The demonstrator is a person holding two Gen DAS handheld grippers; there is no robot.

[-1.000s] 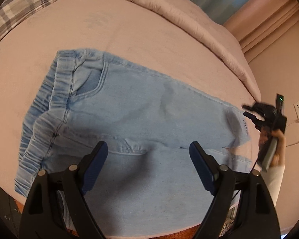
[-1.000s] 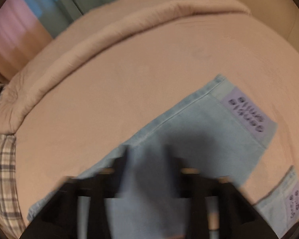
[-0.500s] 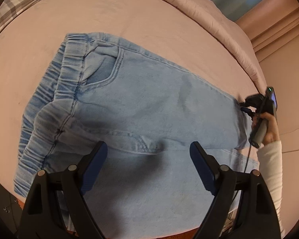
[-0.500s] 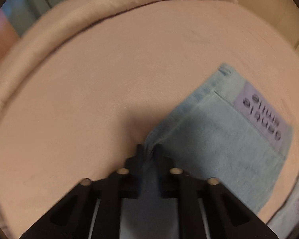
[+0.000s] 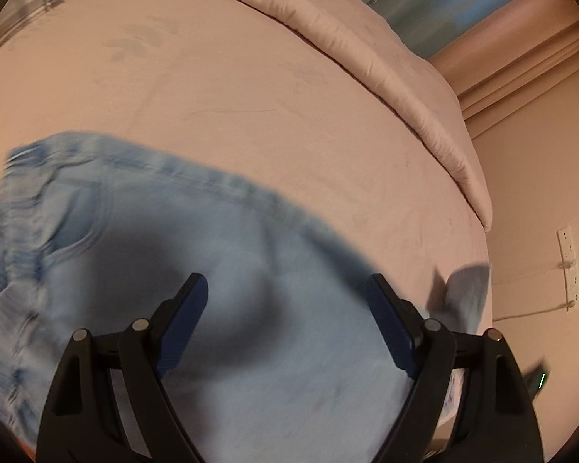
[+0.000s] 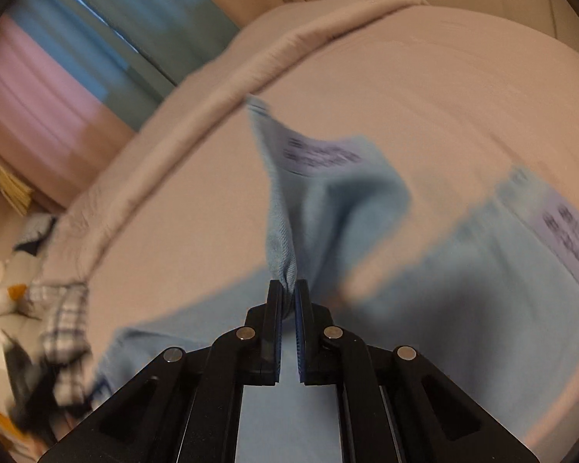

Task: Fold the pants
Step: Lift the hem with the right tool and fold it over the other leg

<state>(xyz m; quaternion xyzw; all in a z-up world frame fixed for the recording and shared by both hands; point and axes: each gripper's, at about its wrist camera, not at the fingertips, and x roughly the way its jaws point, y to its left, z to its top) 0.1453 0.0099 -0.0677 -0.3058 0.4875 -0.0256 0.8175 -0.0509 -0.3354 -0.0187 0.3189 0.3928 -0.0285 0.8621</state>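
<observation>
We are in a home bedroom: a pink-sheeted bed (image 5: 251, 88), folded duvet (image 5: 386, 58), curtains (image 6: 96, 50) and wall sockets (image 5: 569, 266).

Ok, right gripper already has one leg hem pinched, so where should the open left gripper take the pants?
Judging from the pose, take the waistband at its far corner, coming in from the pants' waist end. It lies flat and bunched at the left edge, a thick rim to pinch. The left gripper hangs open over mid-leg; the right gripper holds the hem raised.
</observation>
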